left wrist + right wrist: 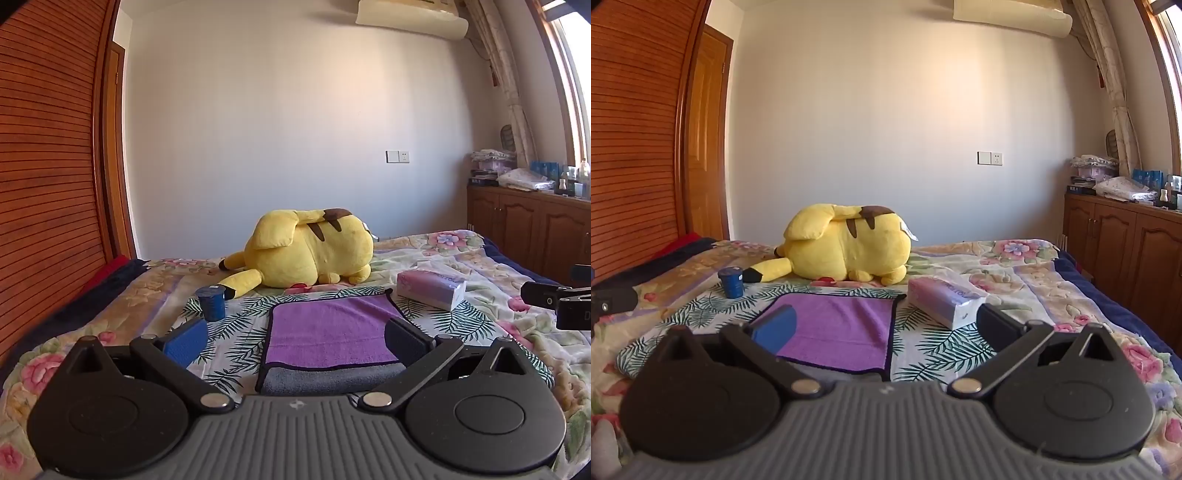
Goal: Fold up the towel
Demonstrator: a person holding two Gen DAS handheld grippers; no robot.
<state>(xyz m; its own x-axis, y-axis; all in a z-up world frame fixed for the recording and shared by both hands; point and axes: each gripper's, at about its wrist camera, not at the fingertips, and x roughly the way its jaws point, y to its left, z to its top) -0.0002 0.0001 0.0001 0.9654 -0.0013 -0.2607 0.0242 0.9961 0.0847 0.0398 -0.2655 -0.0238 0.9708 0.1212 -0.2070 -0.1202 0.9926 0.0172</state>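
Observation:
A purple towel (332,334) with a dark hem lies flat on the bed, its near part turned over to show the grey side (332,380). My left gripper (295,338) is open and empty, held just above the towel's near edge, fingers spread to either side. In the right wrist view the towel (842,330) lies ahead and left. My right gripper (884,326) is open and empty over the towel's right edge. The right gripper also shows at the right edge of the left wrist view (557,301).
A yellow plush toy (306,251) lies behind the towel. A blue cup (211,302) stands to the towel's left, a tissue pack (430,290) to its right. The bed has a floral cover (480,258). A wooden wardrobe (44,184) is left, cabinets (528,221) right.

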